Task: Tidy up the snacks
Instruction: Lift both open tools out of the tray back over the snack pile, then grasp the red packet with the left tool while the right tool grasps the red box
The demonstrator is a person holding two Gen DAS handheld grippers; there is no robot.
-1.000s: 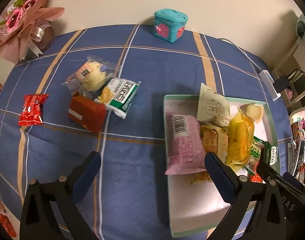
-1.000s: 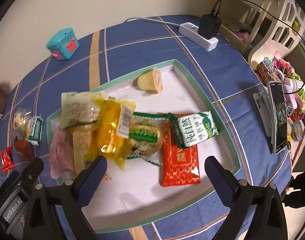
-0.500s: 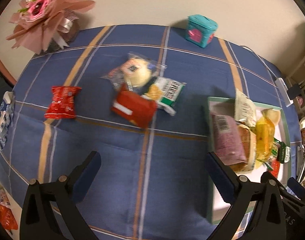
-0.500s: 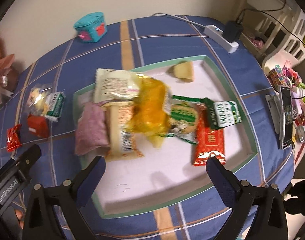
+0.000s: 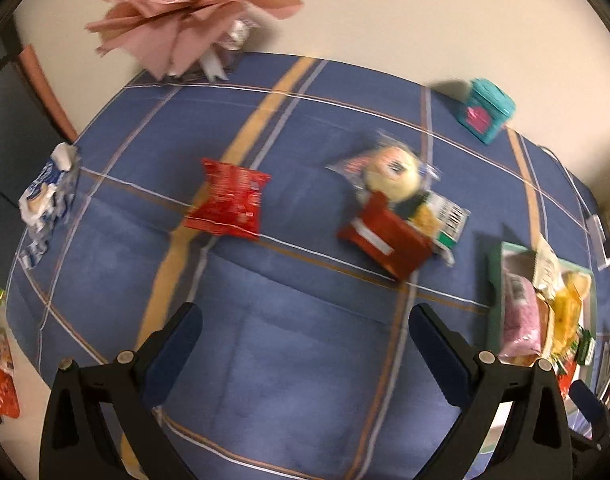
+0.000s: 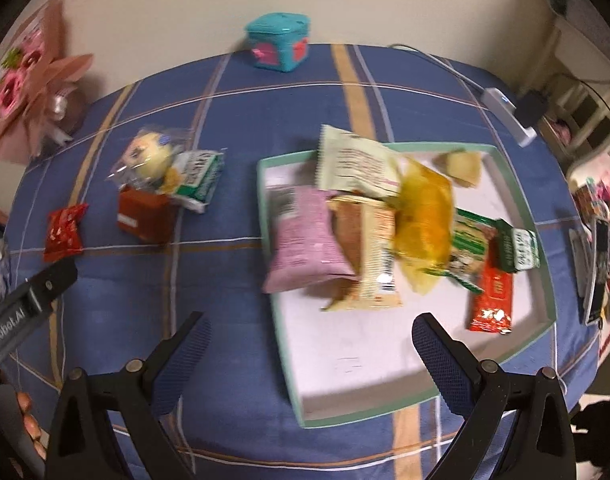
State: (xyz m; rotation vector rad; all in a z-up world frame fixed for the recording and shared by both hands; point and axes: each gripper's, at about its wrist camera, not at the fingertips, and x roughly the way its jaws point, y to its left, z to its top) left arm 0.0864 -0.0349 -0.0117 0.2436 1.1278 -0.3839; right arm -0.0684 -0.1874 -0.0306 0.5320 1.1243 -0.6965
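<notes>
Blue-padded left gripper (image 5: 305,340) fingers wide above tablecloth (image 5: 289,360), right gripper (image 6: 311,344) fingers wide over tray (image 6: 385,408)

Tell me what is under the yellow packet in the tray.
The yellow packet lies over a green-and-white wrapper and overlaps the cream packet. The tray floor directly beneath it is covered, so anything else under it cannot be seen.

Blue plaid table (image 5: 289,360) — tray (image 6: 389,408), loose snack packets (image 5: 227,200), teal box (image 6: 279,42), bouquet (image 5: 185,12).
</notes>
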